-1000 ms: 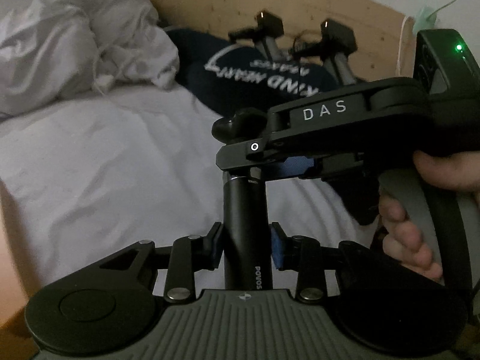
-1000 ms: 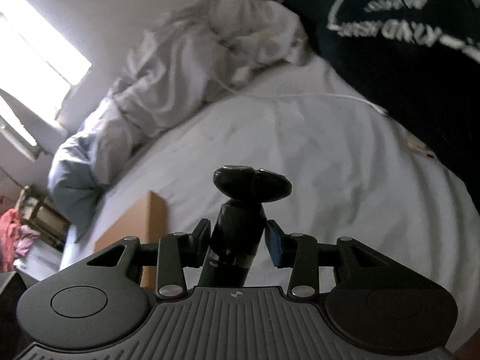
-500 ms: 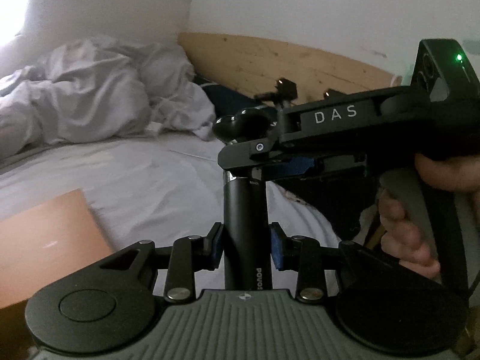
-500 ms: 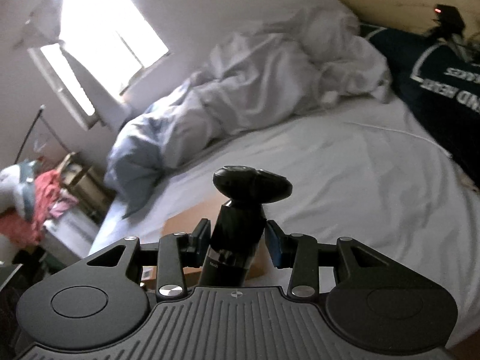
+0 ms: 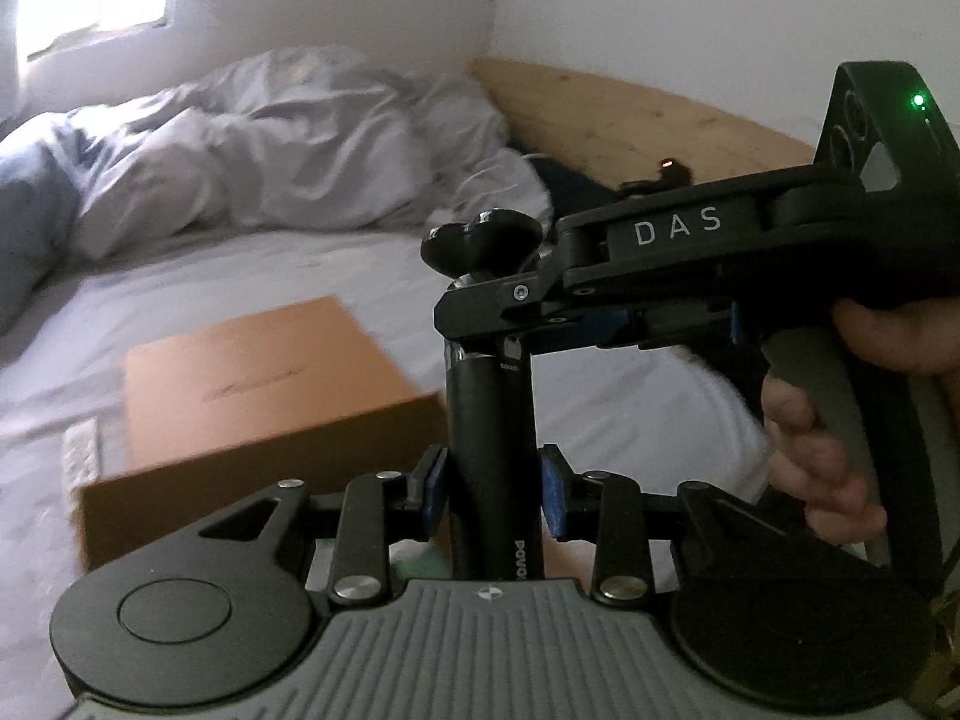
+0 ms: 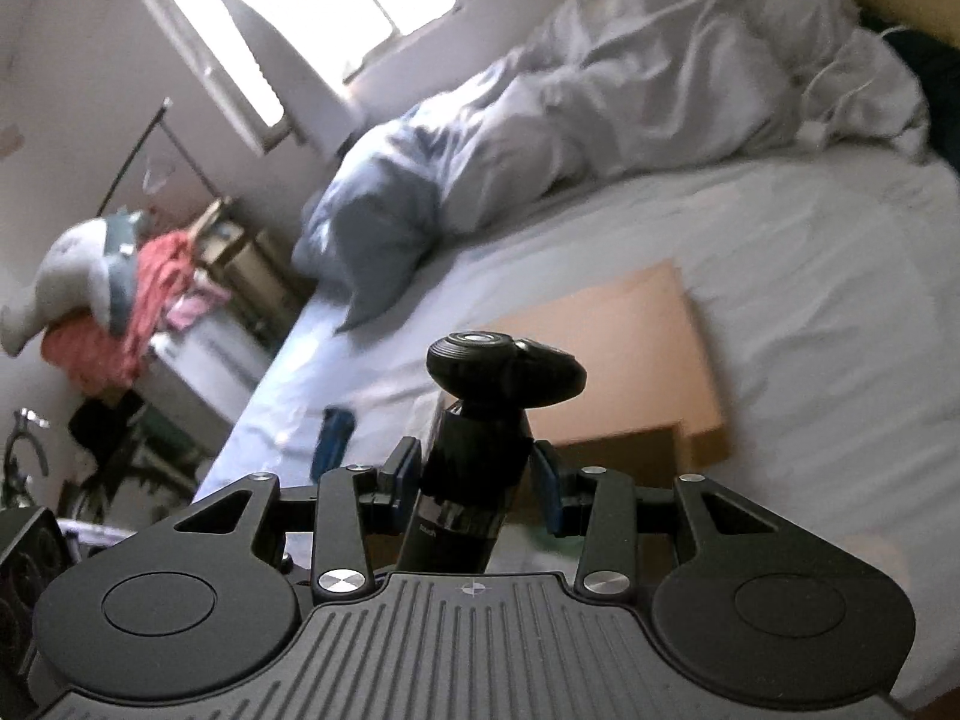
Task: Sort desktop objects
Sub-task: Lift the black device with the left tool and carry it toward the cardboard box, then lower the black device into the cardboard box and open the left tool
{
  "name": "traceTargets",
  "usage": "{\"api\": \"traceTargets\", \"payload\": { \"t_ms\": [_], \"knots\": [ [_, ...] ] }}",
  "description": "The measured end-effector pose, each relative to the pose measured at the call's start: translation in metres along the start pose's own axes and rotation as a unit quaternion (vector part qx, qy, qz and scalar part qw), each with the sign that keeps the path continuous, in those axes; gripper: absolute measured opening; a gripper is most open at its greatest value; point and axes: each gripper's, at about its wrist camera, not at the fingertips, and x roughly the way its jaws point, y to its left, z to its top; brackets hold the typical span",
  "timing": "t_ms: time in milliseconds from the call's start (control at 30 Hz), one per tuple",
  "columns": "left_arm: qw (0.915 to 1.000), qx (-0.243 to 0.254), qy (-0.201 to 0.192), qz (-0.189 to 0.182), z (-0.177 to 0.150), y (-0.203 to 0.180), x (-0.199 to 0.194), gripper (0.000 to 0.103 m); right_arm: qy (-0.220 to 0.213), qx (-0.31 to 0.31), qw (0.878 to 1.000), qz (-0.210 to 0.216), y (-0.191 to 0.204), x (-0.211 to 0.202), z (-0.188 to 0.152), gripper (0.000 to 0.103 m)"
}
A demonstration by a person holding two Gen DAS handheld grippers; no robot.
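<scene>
**Shaver carried toward the box**

Bedding fills the background: a white sheet [image 5: 252, 276] with a rumpled duvet [image 5: 288, 138] at 11 o'clock and a wooden headboard [image 5: 630, 114] at 1 o'clock. Left of centre, at 9 o'clock in the left wrist view, lies a brown box [image 5: 258, 384]; a second ago it was out of sight and half a second ago only its corner showed, so both hands have swung over toward it.

At centre, the left gripper [image 5: 491, 483] is narrow, clamped on the body of the black shaver [image 5: 489, 420], which stands upright. At 3 o'clock, the right gripper [image 5: 528, 315] pinches the shaver's neck below the head; a hand [image 5: 840, 414] works its handle.

In the right wrist view the box [image 6: 624, 354] sits at 1 o'clock beyond the shaver's head. I judge it the likely drop spot, though its lid looks closed.
</scene>
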Motion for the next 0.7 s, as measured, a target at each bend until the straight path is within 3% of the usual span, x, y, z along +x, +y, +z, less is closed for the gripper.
{"api": "traceTargets", "payload": {
  "t_ms": [300, 700],
  "knots": [
    [0.998, -0.048, 0.035, 0.023, -0.027, 0.046, -0.004, 0.034, 0.059, -0.005, 0.998, 0.009, 0.041, 0.055, -0.035, 0.043],
    [0.9925, -0.063, 0.104, 0.008, -0.06, 0.076, 0.018, 0.034, 0.103, 0.032, 0.994, -0.027, 0.023, 0.096, -0.068, 0.043]
  ]
}}
